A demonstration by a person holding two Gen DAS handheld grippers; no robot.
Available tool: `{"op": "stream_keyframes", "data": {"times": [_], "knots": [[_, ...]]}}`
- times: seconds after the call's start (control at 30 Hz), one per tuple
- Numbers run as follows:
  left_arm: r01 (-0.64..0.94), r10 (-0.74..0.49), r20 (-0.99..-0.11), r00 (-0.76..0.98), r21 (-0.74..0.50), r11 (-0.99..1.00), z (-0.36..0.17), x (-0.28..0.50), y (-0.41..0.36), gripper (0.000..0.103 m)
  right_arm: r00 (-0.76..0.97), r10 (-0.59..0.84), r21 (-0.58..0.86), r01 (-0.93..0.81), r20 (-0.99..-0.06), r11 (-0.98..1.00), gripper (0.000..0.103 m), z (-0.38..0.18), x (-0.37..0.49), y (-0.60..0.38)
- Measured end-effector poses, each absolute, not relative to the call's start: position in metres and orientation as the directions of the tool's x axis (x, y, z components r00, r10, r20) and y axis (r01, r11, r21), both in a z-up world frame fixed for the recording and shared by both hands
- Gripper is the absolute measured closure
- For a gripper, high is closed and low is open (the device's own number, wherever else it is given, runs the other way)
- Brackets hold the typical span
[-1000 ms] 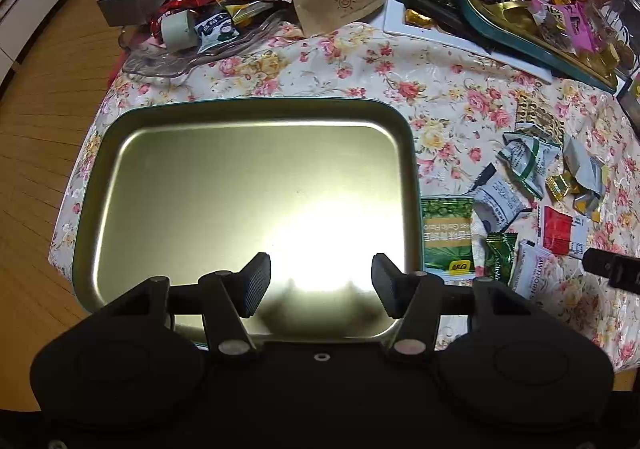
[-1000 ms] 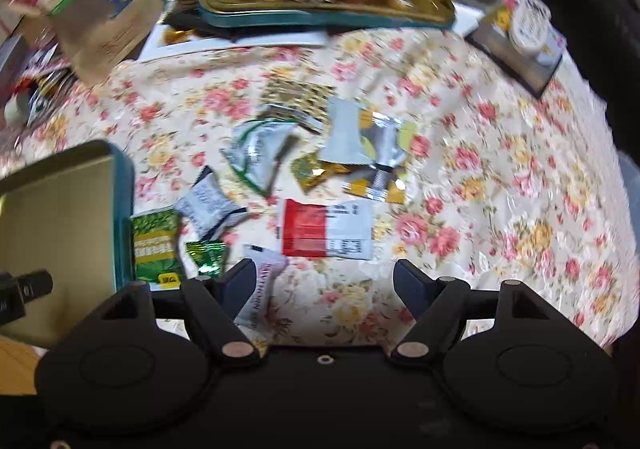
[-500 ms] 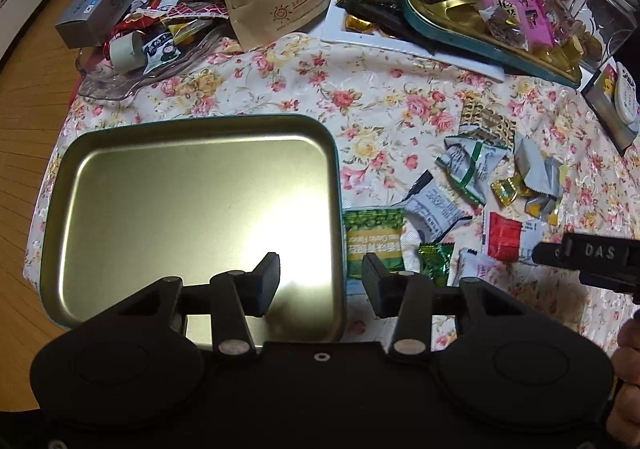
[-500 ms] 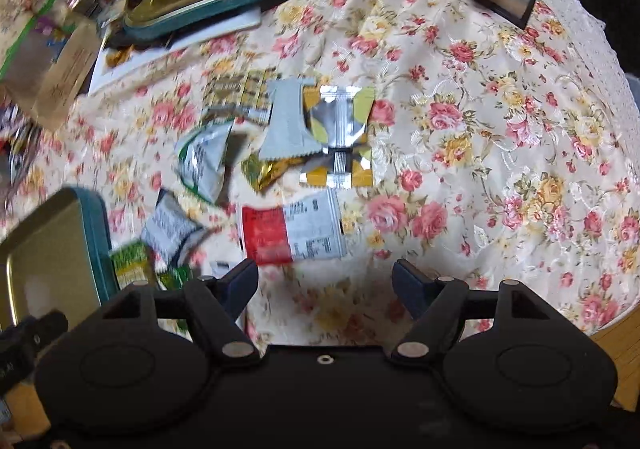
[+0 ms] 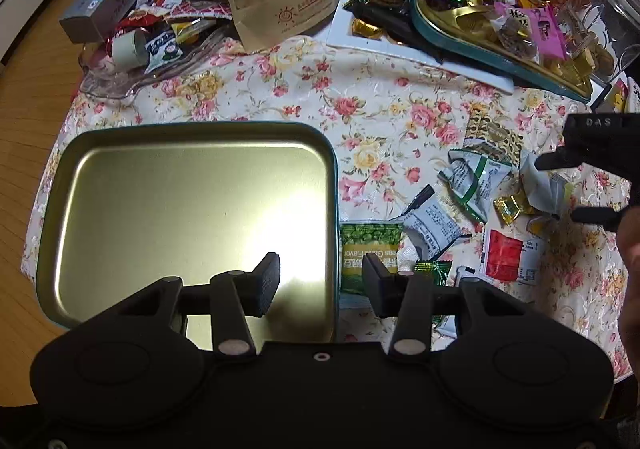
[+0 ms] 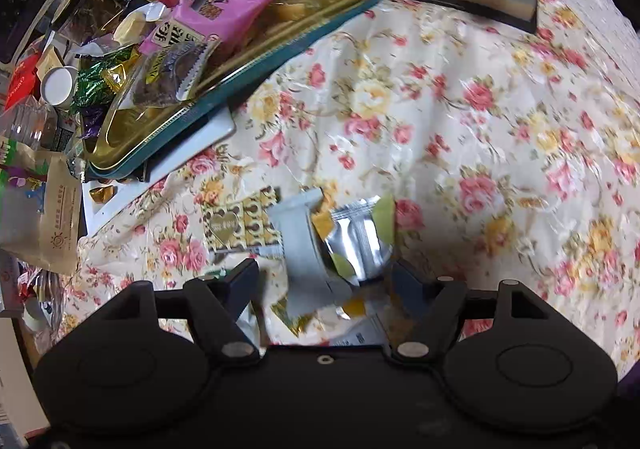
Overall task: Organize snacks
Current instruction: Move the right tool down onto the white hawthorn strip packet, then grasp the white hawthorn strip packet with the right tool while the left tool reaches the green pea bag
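Left wrist view: a gold tray [image 5: 160,209] with a teal rim is being shown empty on the flowered tablecloth [image 5: 304,89], at the left of the table. The left gripper [image 5: 320,281] is being held over the tray's right edge, one finger above the gold floor and the other above a green snack packet [image 5: 370,245] lying just beside the rim. Its jaws are standing apart, having just been closing somewhat, and nothing is being gripped. Further right, loose snack packets are being seen scattered on the cloth: a white one [image 5: 430,227], a green-striped one [image 5: 474,179], a gold candy [image 5: 507,209] and a red-and-white packet [image 5: 508,255]. At the far right edge the right gripper [image 5: 560,189] is being held above a grey packet [image 5: 540,185].

Right wrist view: at the upper left a second tray [image 6: 248,69], crowded with sweets and a pink bag [image 6: 224,13], is being propped on other clutter. Lower down, a gold patterned packet [image 6: 240,225] is lying beside the grey packet [image 6: 300,241] and a silver one [image 6: 360,237]. The right gripper [image 6: 324,285] is being pointed down at them, jaws wide and closing slightly, the grey packet between the fingers; whether it is being touched cannot be told. The picture is blurred.
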State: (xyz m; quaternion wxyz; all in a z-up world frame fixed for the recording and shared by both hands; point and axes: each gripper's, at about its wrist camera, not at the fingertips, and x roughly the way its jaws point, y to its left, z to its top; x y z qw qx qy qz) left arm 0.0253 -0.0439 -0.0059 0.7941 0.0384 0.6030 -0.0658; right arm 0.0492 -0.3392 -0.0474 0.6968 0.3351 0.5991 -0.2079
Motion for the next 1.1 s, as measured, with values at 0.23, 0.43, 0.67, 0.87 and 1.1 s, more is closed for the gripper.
{"op": "stream_keyframes", "data": {"times": [0.23,0.43,0.67,0.87,1.1], "knots": [[0.147,-0.065,-0.967,0.247,-0.029,0.989,-0.008,0.026,-0.043,0.05,0.175,0.067,0.162,0.618,-0.982,0.769,0.049,-0.061,0.066,-0.316],[0.179,-0.069,-0.966,0.25,-0.024,0.984,-0.007,0.022,-0.047,0.05,0.206,-0.023,0.095,0.542,-0.978,0.835,0.071,-0.062,0.065,-0.297],[0.169,-0.058,-0.97,0.234,-0.018,0.985,-0.013,0.022,-0.045,0.05,0.24,-0.02,0.102,0.485,-0.971,0.868,0.07,-0.067,0.064,-0.292],[0.167,-0.058,-0.973,0.225,-0.021,0.986,-0.014,0.023,-0.046,0.05,0.239,-0.016,0.095,0.447,-0.971,0.89,0.061,-0.08,0.078,-0.292],[0.168,-0.066,-0.973,0.219,-0.029,0.985,-0.015,0.024,-0.047,0.05,0.195,-0.097,-0.011,0.399,-0.976,0.917,0.046,-0.089,0.086,-0.279]]}}
